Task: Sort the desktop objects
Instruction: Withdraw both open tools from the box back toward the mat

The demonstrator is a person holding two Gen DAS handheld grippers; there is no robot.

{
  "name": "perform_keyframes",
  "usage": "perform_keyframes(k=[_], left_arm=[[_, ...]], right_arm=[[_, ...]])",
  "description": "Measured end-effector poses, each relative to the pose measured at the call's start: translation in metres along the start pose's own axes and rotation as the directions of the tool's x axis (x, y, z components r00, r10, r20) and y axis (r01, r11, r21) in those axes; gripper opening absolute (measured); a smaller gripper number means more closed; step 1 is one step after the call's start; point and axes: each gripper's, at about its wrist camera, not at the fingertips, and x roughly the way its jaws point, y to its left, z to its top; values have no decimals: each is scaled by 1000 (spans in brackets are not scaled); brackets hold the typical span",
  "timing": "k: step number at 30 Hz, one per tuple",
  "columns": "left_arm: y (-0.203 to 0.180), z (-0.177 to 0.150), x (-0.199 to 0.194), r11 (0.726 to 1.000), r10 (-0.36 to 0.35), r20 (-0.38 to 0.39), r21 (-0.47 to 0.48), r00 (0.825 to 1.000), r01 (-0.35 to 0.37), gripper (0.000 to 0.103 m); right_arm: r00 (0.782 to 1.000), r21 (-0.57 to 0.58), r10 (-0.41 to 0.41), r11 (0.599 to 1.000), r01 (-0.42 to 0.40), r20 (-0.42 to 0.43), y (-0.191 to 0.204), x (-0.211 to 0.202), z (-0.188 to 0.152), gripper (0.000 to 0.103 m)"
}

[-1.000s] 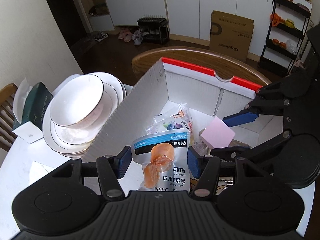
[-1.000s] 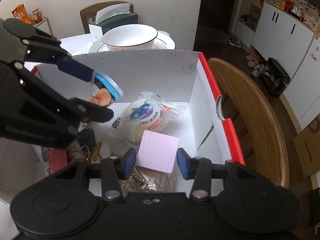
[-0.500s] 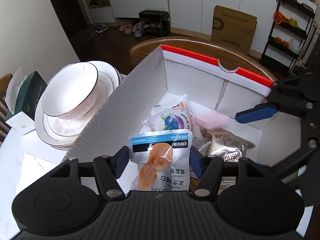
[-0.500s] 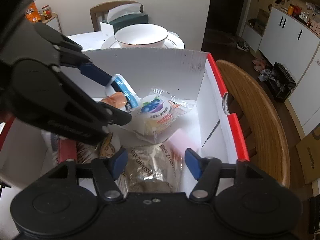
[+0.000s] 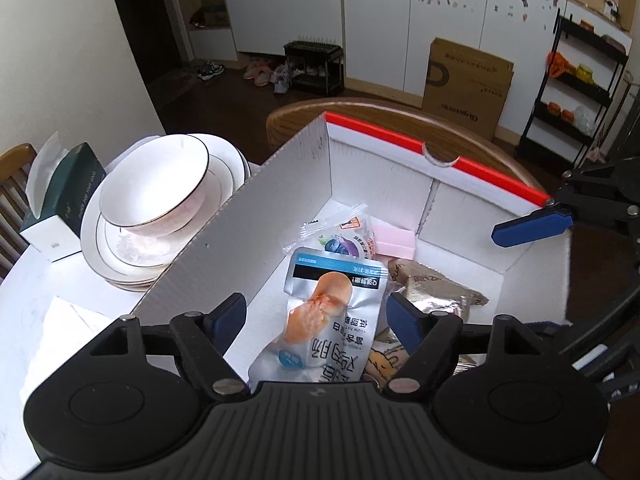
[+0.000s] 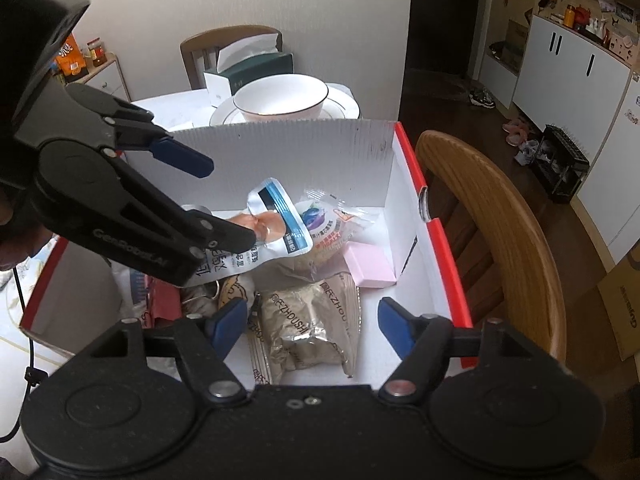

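A white cardboard box (image 5: 280,208) with a red rim holds several snack packets. My left gripper (image 5: 316,318) hangs over its near end and its jaws are opening. A silver pouch (image 5: 336,312) with an orange picture lies between them; the left pad stands clear of it. My right gripper (image 6: 311,322) is also opening, with nothing between its pads, above a brown-and-silver packet (image 6: 308,320). A pink block (image 6: 370,264) lies on the box floor beside a blueberry packet (image 6: 332,224).
A bowl on stacked plates (image 5: 156,200) and a dark green tissue box (image 5: 60,196) stand on the white table left of the box. A wooden chair back (image 6: 500,220) curves behind the box's red side. Folded paper (image 5: 68,320) lies near the table edge.
The right gripper let go of the pink block, which dropped onto the box floor, then opened wider and drew back. The left jaws widened off the silver pouch.
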Motion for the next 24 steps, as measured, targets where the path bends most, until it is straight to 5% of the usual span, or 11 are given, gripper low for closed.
perform_keyframes(k=[15, 24], left_arm=[[7, -27, -64, 994, 1, 126, -105, 992, 13, 77], [20, -55, -109, 984, 17, 203, -177, 979, 19, 80]], right_arm=[[998, -43, 32, 999, -30, 56, 17, -28, 9, 73], [993, -70, 48, 997, -41, 105, 42, -48, 14, 85]])
